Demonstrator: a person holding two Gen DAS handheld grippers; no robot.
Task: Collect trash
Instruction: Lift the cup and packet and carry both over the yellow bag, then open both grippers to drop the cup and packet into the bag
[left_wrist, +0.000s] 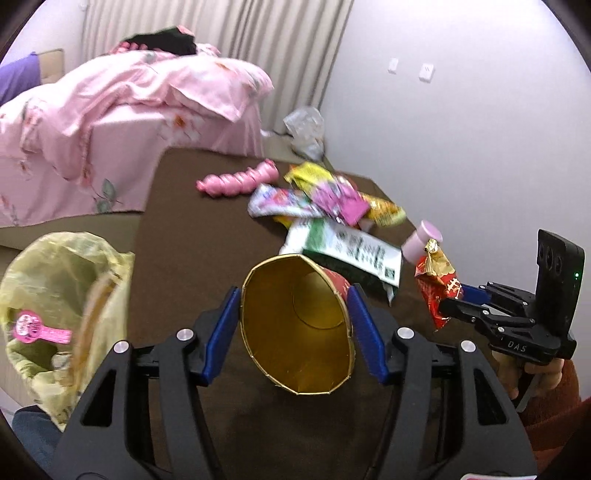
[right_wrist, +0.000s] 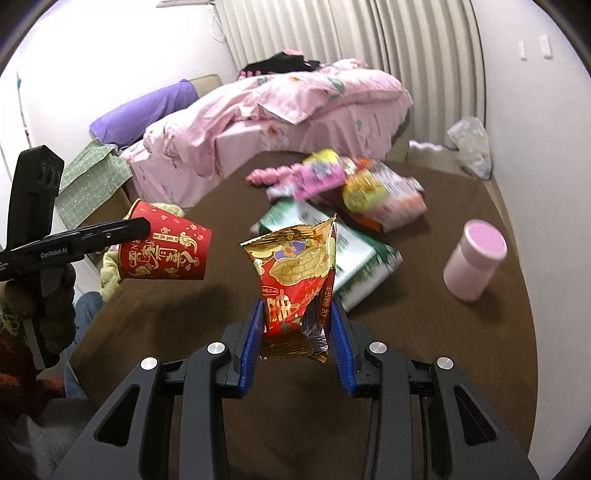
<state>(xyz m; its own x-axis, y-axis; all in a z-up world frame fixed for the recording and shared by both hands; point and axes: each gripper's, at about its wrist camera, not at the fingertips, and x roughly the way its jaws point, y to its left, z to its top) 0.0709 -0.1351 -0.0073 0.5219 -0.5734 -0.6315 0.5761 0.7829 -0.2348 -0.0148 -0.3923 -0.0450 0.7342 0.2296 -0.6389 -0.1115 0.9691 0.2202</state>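
My left gripper (left_wrist: 293, 325) is shut on a red paper cup (left_wrist: 295, 325) with a gold inside, held above the brown table; the cup also shows in the right wrist view (right_wrist: 166, 247). My right gripper (right_wrist: 297, 332) is shut on a red and gold snack bag (right_wrist: 295, 280), which also shows in the left wrist view (left_wrist: 437, 284). A yellow-lined trash bin (left_wrist: 55, 314) stands left of the table. Several wrappers (left_wrist: 325, 199), a green and white packet (left_wrist: 351, 254), a pink twisted item (left_wrist: 236, 179) and a pink bottle (right_wrist: 472, 262) lie on the table.
The brown table (right_wrist: 461, 362) fills the foreground. A bed with pink bedding (left_wrist: 110, 110) stands behind it. A crumpled plastic bag (left_wrist: 304, 129) lies on the floor by the curtain. A purple pillow (right_wrist: 147, 110) lies on the bed's left.
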